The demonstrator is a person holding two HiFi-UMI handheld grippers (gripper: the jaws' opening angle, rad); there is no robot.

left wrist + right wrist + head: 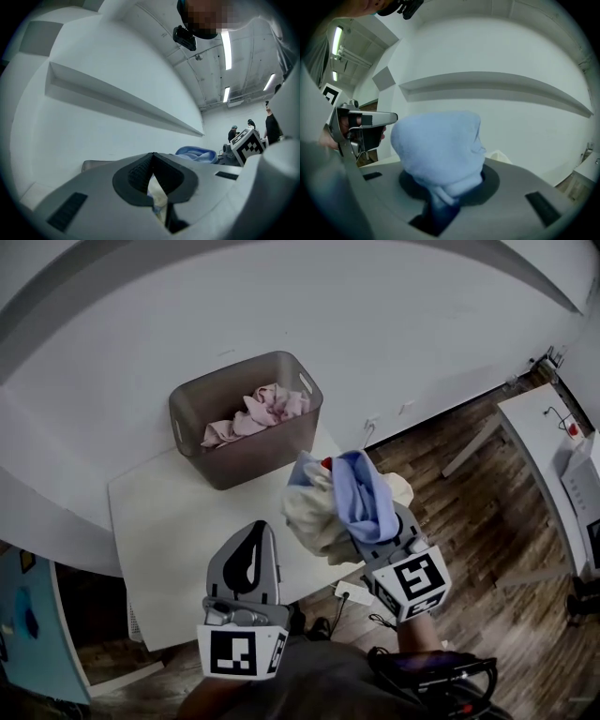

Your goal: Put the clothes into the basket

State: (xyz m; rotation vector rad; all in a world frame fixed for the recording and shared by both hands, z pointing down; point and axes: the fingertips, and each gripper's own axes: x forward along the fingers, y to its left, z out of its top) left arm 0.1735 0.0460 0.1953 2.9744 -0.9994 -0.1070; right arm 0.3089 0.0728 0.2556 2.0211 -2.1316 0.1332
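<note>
Plain white wall point(375, 324) with a long ledge point(126, 101) running along it, wood-plank floor point(478, 521), and a white table point(159, 549) close to the wall. There's a second white desk point(544, 437) off to the right and strip lights point(226, 47) overhead. Looks like a power strip point(354, 592) on the floor, hard to tell.

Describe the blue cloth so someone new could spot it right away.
Find the white table with the grey basket. At its right edge, the right gripper clamps a bundle; the light-blue cloth wraps over cream fabric, unlike the basket's pink clothes.
</note>
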